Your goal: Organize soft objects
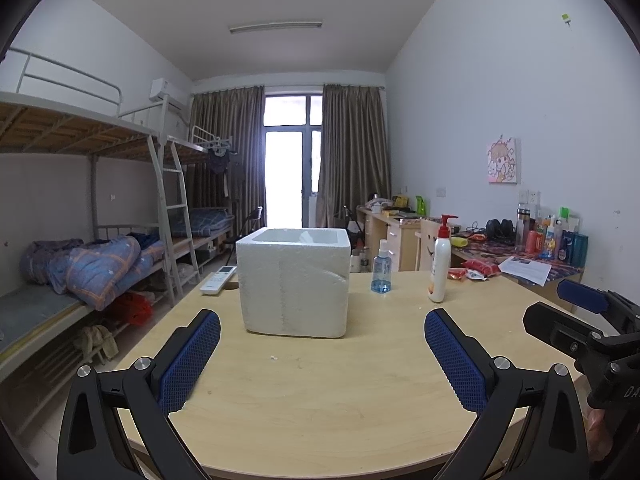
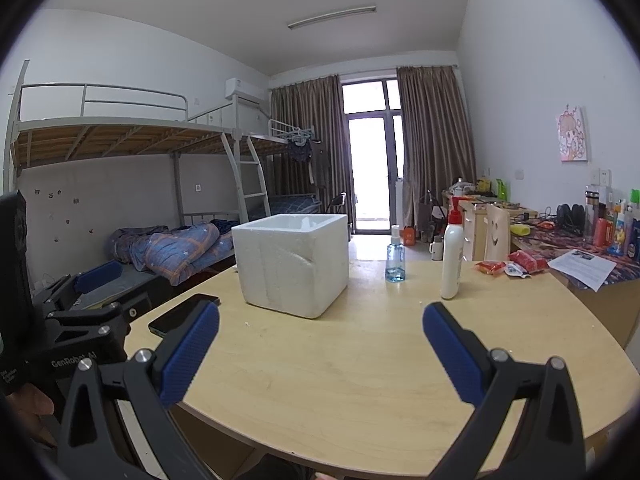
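Observation:
A white foam box [image 1: 294,282] with an open top stands on the round wooden table [image 1: 340,392]; it also shows in the right wrist view [image 2: 292,262]. What lies inside it is hidden. My left gripper [image 1: 322,334] is open and empty, held above the near table edge in front of the box. My right gripper [image 2: 320,328] is open and empty, to the right of the box. Each gripper shows at the edge of the other view, the right one [image 1: 580,320] and the left one [image 2: 88,300]. No soft object is in clear view on the table.
A small blue spray bottle [image 1: 381,268] and a white pump bottle [image 1: 440,260] stand right of the box. A white remote [image 1: 218,280] lies at the far left, a black phone [image 2: 182,314] near the left edge. Red snack packets [image 2: 508,266] lie at the right.

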